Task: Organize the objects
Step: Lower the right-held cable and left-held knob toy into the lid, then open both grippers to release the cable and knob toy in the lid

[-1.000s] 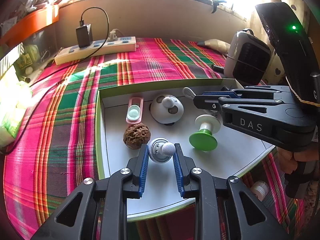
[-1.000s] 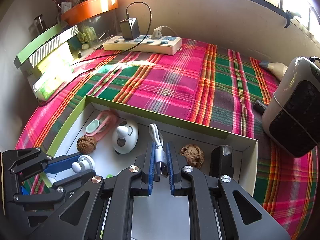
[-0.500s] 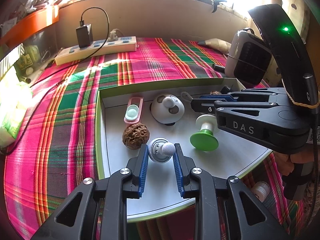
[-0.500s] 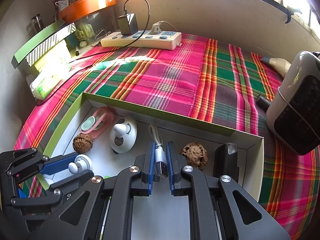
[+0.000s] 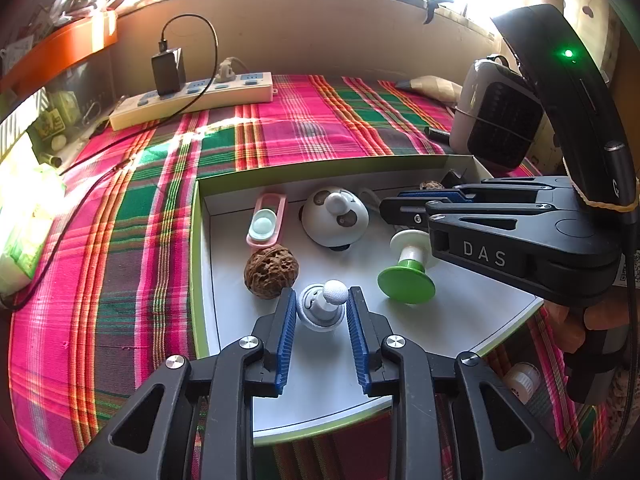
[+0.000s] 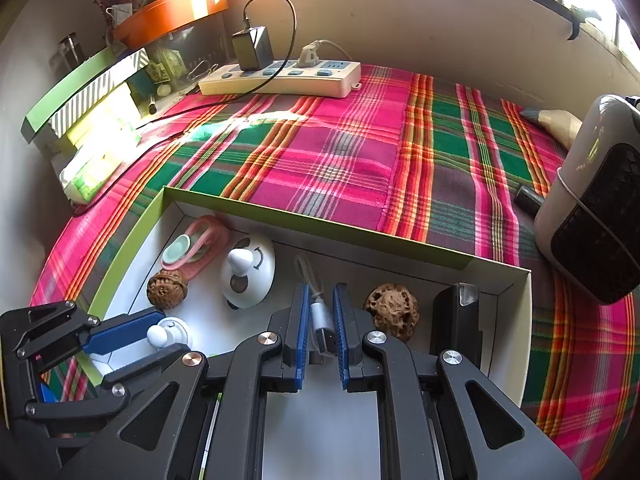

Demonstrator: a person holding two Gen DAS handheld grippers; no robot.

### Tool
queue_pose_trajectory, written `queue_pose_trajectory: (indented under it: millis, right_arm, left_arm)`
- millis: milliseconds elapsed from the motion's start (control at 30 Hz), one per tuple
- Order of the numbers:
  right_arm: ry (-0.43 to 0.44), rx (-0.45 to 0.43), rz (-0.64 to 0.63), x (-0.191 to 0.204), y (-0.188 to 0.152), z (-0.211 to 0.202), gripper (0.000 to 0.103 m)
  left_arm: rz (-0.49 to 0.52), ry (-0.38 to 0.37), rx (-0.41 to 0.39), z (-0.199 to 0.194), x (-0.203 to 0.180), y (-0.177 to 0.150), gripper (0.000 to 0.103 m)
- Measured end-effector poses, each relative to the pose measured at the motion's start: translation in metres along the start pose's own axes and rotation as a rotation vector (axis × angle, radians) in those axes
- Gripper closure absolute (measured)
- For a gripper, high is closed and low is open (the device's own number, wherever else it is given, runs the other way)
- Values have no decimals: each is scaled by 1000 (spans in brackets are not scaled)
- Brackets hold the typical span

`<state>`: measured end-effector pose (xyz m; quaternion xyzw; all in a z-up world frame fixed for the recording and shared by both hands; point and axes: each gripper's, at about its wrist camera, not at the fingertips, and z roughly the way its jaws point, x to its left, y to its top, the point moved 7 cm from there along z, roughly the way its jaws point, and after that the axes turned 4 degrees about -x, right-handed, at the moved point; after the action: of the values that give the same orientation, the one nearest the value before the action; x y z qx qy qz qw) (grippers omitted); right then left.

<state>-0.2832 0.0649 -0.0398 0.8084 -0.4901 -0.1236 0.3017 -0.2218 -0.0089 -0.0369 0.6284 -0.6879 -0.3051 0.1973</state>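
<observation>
A green-rimmed white box (image 5: 194,240) lies on the plaid cloth. In it are a walnut (image 5: 271,271), a pink case (image 5: 266,225), a panda-faced dome (image 5: 334,216) and a green-and-white knob (image 5: 408,272). My left gripper (image 5: 321,309) is shut on a small grey-white knob (image 5: 324,306) resting on the box floor. My right gripper (image 6: 320,320) is shut on a white USB cable (image 6: 322,323) inside the box (image 6: 516,320), between the dome (image 6: 248,272) and a second walnut (image 6: 393,311). A black block (image 6: 456,320) stands at the right wall.
A power strip (image 6: 280,76) with a black charger lies at the back. A grey-and-black heater (image 6: 596,208) stands right of the box. Green packages (image 6: 96,160) and shelves sit at the left. A small white bottle (image 5: 520,384) lies below the box's near right edge.
The right gripper has shifted a little deeper into the box with the cable. The left gripper keeps its hold on the small knob in the same spot.
</observation>
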Motion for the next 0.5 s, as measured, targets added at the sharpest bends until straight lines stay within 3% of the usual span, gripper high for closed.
queue_pose_trajectory:
  millis: [400, 500]
  right_arm:
    - [-13, -3, 5, 2, -3, -1, 89]
    - [-7, -5, 12, 2, -4, -3, 85]
  left_arm:
    - [-1, 3, -1, -1, 1, 0, 73]
    - [-6, 4, -3, -3, 2, -1, 72]
